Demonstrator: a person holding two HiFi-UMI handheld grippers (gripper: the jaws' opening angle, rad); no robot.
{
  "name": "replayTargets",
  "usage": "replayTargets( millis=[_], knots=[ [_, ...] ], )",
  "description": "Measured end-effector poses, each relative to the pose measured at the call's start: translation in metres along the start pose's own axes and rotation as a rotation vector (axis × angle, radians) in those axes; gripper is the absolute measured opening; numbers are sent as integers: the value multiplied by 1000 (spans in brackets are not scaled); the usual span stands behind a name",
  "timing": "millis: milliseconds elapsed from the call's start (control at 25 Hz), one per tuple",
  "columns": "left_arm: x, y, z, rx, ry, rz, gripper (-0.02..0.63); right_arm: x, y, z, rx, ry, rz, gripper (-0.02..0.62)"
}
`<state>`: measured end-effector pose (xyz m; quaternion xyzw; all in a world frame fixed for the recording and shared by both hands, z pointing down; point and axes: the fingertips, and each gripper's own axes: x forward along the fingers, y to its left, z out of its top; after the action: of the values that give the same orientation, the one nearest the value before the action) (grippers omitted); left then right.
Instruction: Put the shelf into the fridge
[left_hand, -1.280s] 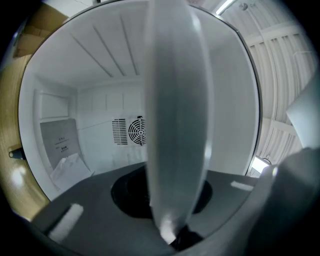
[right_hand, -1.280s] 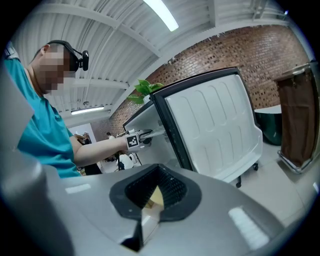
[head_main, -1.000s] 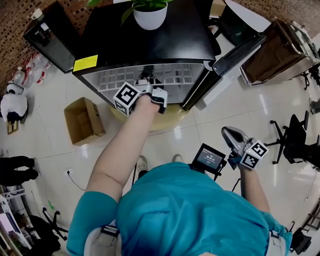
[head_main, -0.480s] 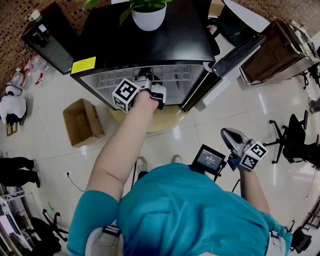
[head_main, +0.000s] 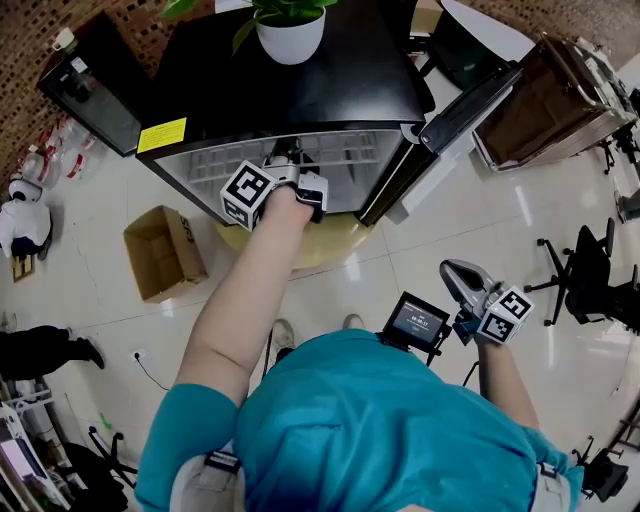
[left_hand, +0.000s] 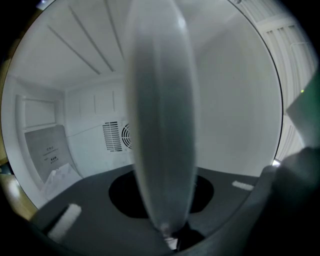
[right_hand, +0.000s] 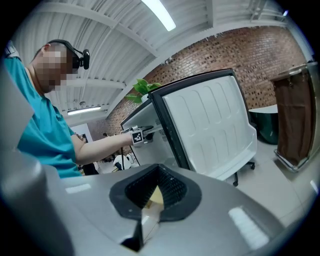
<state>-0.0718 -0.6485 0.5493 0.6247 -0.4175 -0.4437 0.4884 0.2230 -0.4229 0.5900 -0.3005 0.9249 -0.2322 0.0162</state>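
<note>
**Ana:** Sliding the shelf (left_hand: 160, 125) into the fridge (head_main: 300, 85), is that the step now?

**Ben:** I think so. The left gripper (head_main: 291, 166) is at the open front of the fridge. Its jaws are pinched tight on the near edge of the shelf. The rest of the shelf is inside, up high, and points at the far wall with the fan grille (left_hand: 117, 136).

**Ana:** Is it sitting in its place yet?

**Ben:** I cannot tell. The side ledges do not show well enough.

**Ana:** What about the other hand?

**Ben:** The right gripper (head_main: 458, 280) hangs near the person's right side, well apart from the fridge. Its jaws are closed together with nothing in them. The door (head_main: 455, 110) stands open on the right.

**Ana:** So what comes next?

**Ben:** My guess is a flat, gentle push to the far wall. The shelf must stay level so both sides land on their ledges. Then the jaws can let go and come out.
</note>
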Motion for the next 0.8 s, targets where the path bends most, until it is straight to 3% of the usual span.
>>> replayTargets(
  millis=[120, 400, 800],
  knots=[
    [-1, -1, 2, -21, -19, 0, 51, -2, -4, 2, 6, 4, -5, 2],
    [25, 3, 13, 37, -21, 2, 74, -1, 1, -2, -8, -1, -10, 2],
    [30, 9, 14, -39, -7, -4, 67, 8, -12, 25, 5, -33, -9, 2]
  ],
)
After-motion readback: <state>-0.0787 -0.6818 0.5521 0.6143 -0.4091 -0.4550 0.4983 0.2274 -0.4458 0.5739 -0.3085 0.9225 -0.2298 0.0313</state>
